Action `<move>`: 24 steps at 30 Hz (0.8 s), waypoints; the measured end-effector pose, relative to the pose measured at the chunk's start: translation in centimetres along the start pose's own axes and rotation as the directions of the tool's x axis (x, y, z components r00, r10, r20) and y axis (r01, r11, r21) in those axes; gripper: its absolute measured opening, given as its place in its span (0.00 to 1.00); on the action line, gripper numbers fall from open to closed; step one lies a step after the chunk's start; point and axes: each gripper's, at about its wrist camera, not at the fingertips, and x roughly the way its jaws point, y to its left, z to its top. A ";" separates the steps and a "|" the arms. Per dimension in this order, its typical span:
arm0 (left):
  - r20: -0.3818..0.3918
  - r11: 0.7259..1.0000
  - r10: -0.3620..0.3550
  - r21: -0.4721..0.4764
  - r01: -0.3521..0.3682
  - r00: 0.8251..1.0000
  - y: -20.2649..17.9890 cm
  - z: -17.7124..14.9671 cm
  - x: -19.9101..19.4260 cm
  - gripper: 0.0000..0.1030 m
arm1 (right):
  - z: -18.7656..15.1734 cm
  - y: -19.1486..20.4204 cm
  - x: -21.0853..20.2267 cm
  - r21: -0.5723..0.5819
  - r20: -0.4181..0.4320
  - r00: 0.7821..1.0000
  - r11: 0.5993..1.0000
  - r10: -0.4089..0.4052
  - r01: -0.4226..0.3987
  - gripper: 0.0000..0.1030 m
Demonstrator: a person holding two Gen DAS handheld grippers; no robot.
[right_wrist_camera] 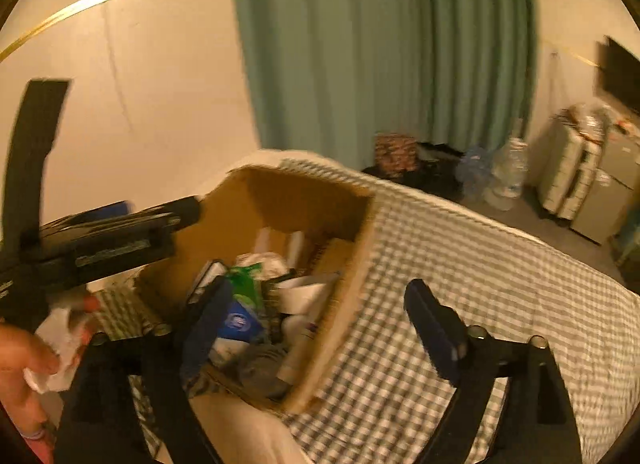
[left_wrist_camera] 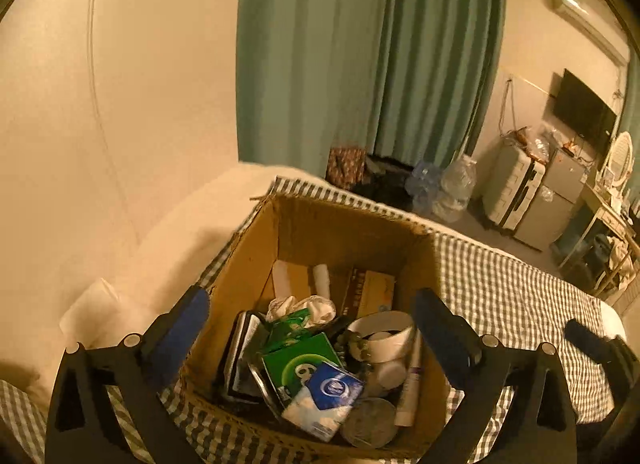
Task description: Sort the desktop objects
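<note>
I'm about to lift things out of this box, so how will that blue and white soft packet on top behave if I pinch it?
The blue and white soft packet looks crumpled, so probably squashy and light. Lying loose atop the green carton, it may slide.

My right view is motion-blurred; cardboard box (right_wrist_camera: 352,264) contents smear together. My left finger (right_wrist_camera: 208,320) hides the blue packet (right_wrist_camera: 240,322) partly. Hand (right_wrist_camera: 24,360) cut off at edge.
</note>
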 end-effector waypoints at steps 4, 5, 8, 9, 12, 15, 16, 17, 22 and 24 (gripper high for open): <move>0.016 0.999 -0.040 0.036 0.040 0.999 -1.9 -2.2 -1.4 1.00 | -1.8 -2.8 -2.8 0.092 0.035 0.997 0.994 -0.067 0.064 1.00; 0.013 0.998 -0.047 0.043 0.047 0.999 -2.6 -2.6 -1.5 1.00 | -2.4 -3.5 -3.3 0.116 0.032 0.996 0.990 -0.083 0.079 1.00; 0.043 0.995 -0.056 0.090 0.052 0.997 -4.7 -4.1 -2.0 1.00 | -4.9 -5.1 -4.6 0.179 0.000 0.985 0.969 -0.172 0.169 1.00; 0.065 0.992 -0.047 0.117 0.039 0.997 -5.5 -4.5 -2.3 1.00 | -5.8 -5.5 -5.0 0.196 -0.004 0.979 0.960 -0.204 0.200 1.00; 0.094 0.982 -0.045 0.187 0.027 0.995 -7.6 -6.1 -2.9 1.00 | -7.1 -6.3 -6.3 0.214 0.006 0.963 0.941 -0.270 0.262 1.00; 0.061 0.978 -0.076 0.198 0.062 0.995 -8.6 -6.5 -2.7 1.00 | -7.1 -6.6 -7.6 0.213 0.029 0.950 0.930 -0.312 0.299 1.00; 0.058 0.977 -0.077 0.203 0.063 0.995 -8.8 -6.6 -2.7 1.00 | -7.0 -6.7 -7.6 0.218 0.033 0.949 0.929 -0.314 0.299 1.00; 0.060 0.976 -0.075 0.210 0.061 0.995 -8.9 -6.7 -2.7 1.00 | -6.9 -6.8 -7.6 0.224 0.035 0.949 0.928 -0.312 0.297 1.00; 0.047 0.972 -0.060 0.228 0.047 0.997 -9.0 -6.6 -2.5 1.00 | -7.1 -7.0 -6.5 0.228 0.023 0.950 0.927 -0.310 0.297 1.00; 0.043 0.976 -0.058 0.213 0.047 0.997 -8.7 -6.5 -2.4 1.00 | -7.3 -7.2 -6.0 0.231 0.012 0.952 0.927 -0.306 0.295 1.00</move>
